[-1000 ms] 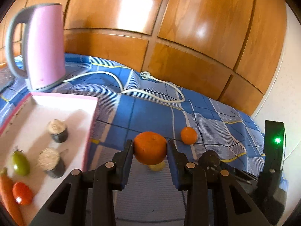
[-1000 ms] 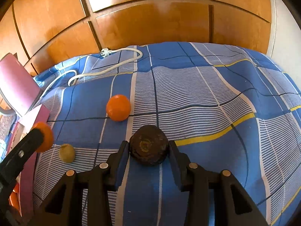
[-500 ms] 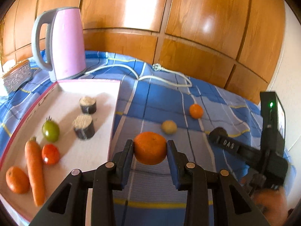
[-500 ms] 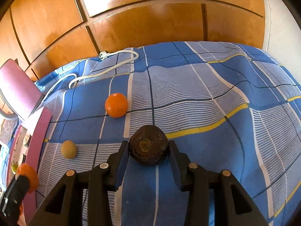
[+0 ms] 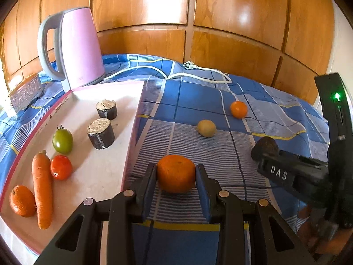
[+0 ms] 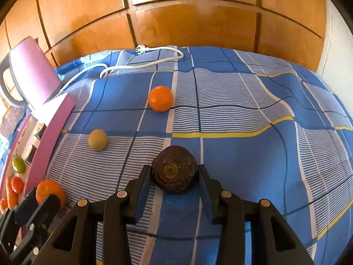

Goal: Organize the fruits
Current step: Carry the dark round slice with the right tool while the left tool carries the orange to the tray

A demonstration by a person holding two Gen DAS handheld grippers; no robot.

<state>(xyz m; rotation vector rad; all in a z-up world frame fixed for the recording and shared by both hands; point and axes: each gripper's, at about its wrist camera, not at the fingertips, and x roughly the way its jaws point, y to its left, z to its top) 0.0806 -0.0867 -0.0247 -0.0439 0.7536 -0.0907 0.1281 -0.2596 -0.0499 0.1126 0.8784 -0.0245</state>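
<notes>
Since a second ago the left gripper has swung toward the pink-rimmed tray, carrying its mandarin clamped between the pads, just beside the tray's right rim. In the tray lie a carrot, red tomato, green tomato, an orange and two cut log pieces. At 3 o'clock the right gripper pinches a dark brown round fruit. On the blue plaid cloth, at 11 o'clock from it, sit a small orange and a tan fruit. A pink kettle stands behind the tray.
</notes>
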